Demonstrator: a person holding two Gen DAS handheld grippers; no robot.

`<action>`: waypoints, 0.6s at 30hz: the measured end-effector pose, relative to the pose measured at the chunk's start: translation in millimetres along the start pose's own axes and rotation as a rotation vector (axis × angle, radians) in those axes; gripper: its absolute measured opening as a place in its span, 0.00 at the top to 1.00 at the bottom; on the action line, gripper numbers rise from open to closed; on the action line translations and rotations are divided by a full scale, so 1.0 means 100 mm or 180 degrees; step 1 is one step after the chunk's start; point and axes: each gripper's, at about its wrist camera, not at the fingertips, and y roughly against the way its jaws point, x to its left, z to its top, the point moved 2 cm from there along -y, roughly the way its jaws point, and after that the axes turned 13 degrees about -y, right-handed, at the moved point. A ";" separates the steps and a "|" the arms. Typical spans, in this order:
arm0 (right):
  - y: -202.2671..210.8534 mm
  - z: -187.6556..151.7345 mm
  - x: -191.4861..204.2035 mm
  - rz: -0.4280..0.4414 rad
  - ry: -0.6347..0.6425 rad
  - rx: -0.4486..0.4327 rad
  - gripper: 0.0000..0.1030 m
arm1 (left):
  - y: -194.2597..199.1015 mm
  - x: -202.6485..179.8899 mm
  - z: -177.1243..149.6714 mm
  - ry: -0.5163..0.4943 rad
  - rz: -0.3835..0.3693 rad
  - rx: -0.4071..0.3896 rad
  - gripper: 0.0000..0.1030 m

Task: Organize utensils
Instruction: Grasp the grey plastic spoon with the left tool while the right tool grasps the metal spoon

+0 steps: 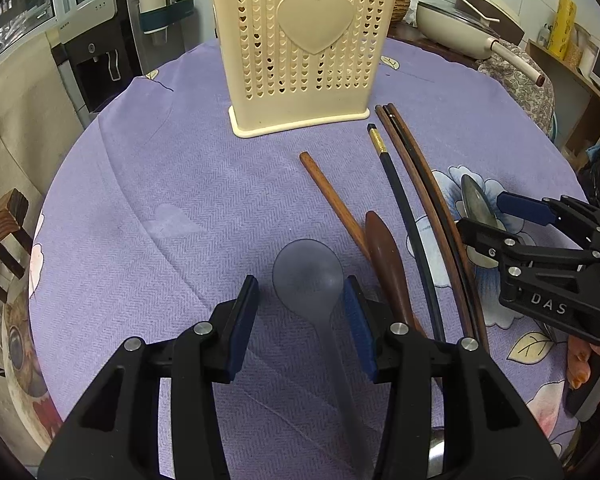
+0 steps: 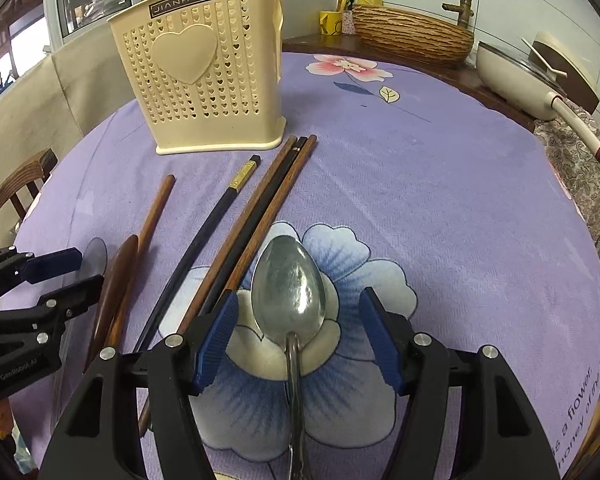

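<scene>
While both jaws stand spread, left gripper (image 1: 300, 312) straddles translucent spoon (image 1: 308, 272) — right gripper (image 2: 298, 328), metal spoon (image 2: 288, 284).

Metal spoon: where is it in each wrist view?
Left wrist: metal spoon at the right edge, behind the right tongs.
Right wrist: metal spoon at lower centre, handle running between the open tongs.
Shared landmark: cream utensil holder at the top of both.

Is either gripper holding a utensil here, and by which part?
Neither: left gripper straddles the translucent spoon at its neck; right gripper straddles the metal spoon, pads clear.
</scene>
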 end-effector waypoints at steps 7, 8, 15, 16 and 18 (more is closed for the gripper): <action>-0.01 0.02 0.03 0.0034 0.0039 -0.0012 0.62 | -0.02 0.00 0.03 0.0009 0.0011 0.0006 0.57; -0.01 0.03 0.03 0.0041 0.0043 -0.0007 0.64 | -0.02 0.00 0.03 0.0008 0.0015 0.0007 0.57; -0.01 0.03 0.05 0.0037 0.0031 -0.0007 0.64 | -0.04 0.00 0.07 -0.0001 0.0025 0.0017 0.60; -0.01 0.04 0.04 0.0037 0.0027 -0.0009 0.64 | -0.04 0.00 0.07 0.0001 0.0023 0.0017 0.61; -0.01 0.03 0.04 0.0039 0.0015 -0.0015 0.64 | -0.05 0.00 0.08 0.0012 0.0008 0.0017 0.64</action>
